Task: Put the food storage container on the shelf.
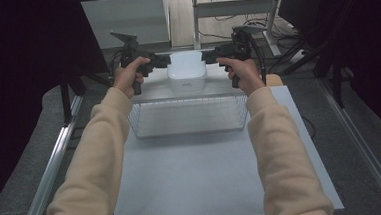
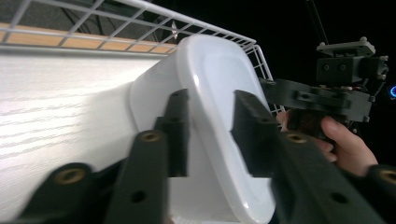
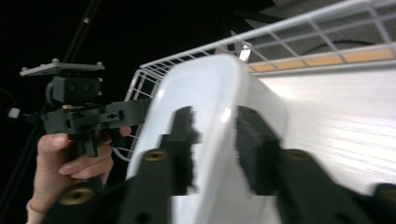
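A big white table (image 1: 202,172) holds a wire basket (image 1: 189,118). A white tub (image 1: 187,71) is up above the basket's far side. The left gripper (image 1: 161,60) and right gripper (image 1: 209,55) each pinch its rim.

Items counted: one white plastic tub (image 1: 186,70), one white wire basket (image 1: 188,116), one white counter (image 1: 202,172). Two tools are recorded, the left tool (image 1: 163,60) and the right tool (image 1: 209,55). Two hands are noted, left hand (image 1: 128,76) and right hand (image 1: 244,73).
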{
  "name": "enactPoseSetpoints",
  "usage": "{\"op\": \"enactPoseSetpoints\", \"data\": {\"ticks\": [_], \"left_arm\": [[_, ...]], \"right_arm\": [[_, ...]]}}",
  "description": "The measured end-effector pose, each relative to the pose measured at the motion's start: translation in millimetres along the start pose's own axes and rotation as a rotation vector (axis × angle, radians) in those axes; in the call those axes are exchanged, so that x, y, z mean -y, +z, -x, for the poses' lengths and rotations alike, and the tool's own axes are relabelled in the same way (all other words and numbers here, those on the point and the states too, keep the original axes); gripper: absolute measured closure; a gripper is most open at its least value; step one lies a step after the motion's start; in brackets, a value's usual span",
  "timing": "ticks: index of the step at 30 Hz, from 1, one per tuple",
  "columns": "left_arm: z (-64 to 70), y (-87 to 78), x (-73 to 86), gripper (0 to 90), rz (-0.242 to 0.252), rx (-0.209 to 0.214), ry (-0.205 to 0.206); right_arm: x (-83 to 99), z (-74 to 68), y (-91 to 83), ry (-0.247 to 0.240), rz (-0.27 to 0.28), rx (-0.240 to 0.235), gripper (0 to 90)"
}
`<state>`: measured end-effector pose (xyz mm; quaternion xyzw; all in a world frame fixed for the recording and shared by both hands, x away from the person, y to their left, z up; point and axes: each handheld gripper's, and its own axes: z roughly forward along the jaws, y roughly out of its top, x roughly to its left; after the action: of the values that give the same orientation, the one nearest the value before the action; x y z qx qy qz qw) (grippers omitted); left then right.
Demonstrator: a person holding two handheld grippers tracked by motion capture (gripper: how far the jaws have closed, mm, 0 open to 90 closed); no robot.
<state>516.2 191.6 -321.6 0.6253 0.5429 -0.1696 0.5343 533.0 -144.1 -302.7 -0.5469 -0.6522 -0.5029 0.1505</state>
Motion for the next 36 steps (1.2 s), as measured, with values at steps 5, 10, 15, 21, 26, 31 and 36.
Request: {"op": "enactPoseSetpoints", "data": {"ticks": [5, 10, 15, 21, 26, 31, 36], "left_arm": [[17.5, -8.8, 7.8, 43.5, 0.040, -0.074, 0.101], [33.0, -29.7, 35.3, 35.0, 0.089, -0.142, 0.222], [37.7, -52.2, 82.4, 31.8, 0.117, -0.218, 0.338], [27.8, -65.9, 148.1, 29.8, 0.117, -0.282, 0.439], [10.8, -66.2, 206.5, 29.3, 0.114, -0.318, 0.477], [-6.6, -62.0, 238.9, 28.7, 0.074, -0.332, 0.471], [-14.0, -55.1, 249.5, 27.6, 0.031, -0.352, 0.479]], "right_arm": [[7.0, -20.3, -13.4, -0.146, 0.072, 0.021, 46.1], [28.4, -35.4, -38.5, -0.322, 0.102, 0.075, 39.0], [70.7, -36.1, -63.7, -0.481, 0.095, 0.122, 34.9], [135.2, -13.6, -78.2, -0.575, 0.103, 0.140, 31.6], [191.2, 14.6, -75.7, -0.598, 0.084, 0.129, 30.1], [229.4, 42.3, -71.5, -0.626, 0.054, 0.202, 28.8], [240.1, 58.3, -71.6, -0.601, 0.043, 0.210, 28.4]]}}
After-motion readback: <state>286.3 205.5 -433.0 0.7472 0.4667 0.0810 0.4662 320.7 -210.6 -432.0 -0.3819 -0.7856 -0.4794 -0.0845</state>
